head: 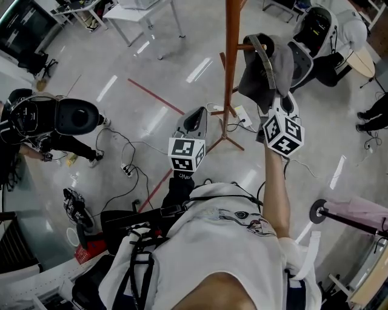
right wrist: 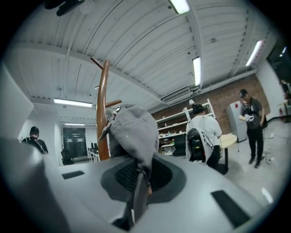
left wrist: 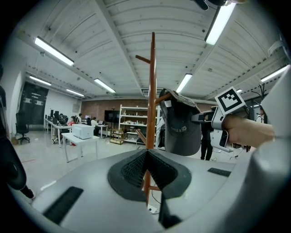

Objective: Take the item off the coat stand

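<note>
A grey cap [head: 267, 66] hangs on a peg of the brown wooden coat stand [head: 232, 60], just right of its pole. My right gripper [head: 274, 91] reaches up from below and is shut on the cap's brim. In the right gripper view, the cap [right wrist: 132, 132] fills the space over the jaws, its brim pinched between them, with the stand [right wrist: 102, 118] behind it. My left gripper [head: 195, 118] stays lower and to the left, shut and empty, and points at the stand's pole [left wrist: 151, 113]. From there I see the cap [left wrist: 182, 132] and the right hand beside it.
The stand's feet [head: 225, 140] spread over the floor among cables [head: 130, 169] and a power strip. One person crouches at the left [head: 54, 118]. Another with a backpack is at the upper right [head: 315, 30]. A white table [head: 142, 12] stands behind.
</note>
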`<state>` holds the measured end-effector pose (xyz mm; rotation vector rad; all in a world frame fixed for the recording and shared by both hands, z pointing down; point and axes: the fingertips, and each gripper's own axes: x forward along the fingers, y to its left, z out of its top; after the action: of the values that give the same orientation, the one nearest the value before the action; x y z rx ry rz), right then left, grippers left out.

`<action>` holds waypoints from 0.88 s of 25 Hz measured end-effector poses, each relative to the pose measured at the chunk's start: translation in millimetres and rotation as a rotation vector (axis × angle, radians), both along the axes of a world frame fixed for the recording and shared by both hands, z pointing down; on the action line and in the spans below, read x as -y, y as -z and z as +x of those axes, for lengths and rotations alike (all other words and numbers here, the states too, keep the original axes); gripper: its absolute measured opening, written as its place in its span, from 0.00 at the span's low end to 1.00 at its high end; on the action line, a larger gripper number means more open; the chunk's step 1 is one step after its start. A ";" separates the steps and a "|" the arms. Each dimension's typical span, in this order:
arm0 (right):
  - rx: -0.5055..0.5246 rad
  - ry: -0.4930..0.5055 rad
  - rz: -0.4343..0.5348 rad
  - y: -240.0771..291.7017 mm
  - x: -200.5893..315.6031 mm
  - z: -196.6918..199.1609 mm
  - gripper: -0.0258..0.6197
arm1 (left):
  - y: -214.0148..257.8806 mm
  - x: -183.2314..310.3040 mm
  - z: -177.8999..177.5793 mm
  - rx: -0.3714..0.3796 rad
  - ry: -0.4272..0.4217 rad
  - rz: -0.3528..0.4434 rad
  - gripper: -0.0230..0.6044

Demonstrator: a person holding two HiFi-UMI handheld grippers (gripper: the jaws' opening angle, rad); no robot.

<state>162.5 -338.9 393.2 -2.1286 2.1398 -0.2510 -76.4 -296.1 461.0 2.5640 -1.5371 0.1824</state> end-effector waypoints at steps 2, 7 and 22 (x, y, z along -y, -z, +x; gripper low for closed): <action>-0.004 -0.020 0.021 9.5 0.2 6.6 0.07 | 2.1 0.6 1.7 -0.001 -0.003 0.004 0.04; -0.019 -0.059 0.049 23.1 7.2 25.3 0.07 | 3.4 -0.3 7.8 0.002 -0.011 0.006 0.04; -0.032 -0.160 0.034 19.1 -13.0 86.0 0.07 | 9.3 1.1 -7.0 -0.002 0.013 0.033 0.04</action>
<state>248.5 -326.0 374.1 -2.2830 1.9609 -0.1653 -83.4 -297.2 451.7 2.5780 -1.5687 0.1534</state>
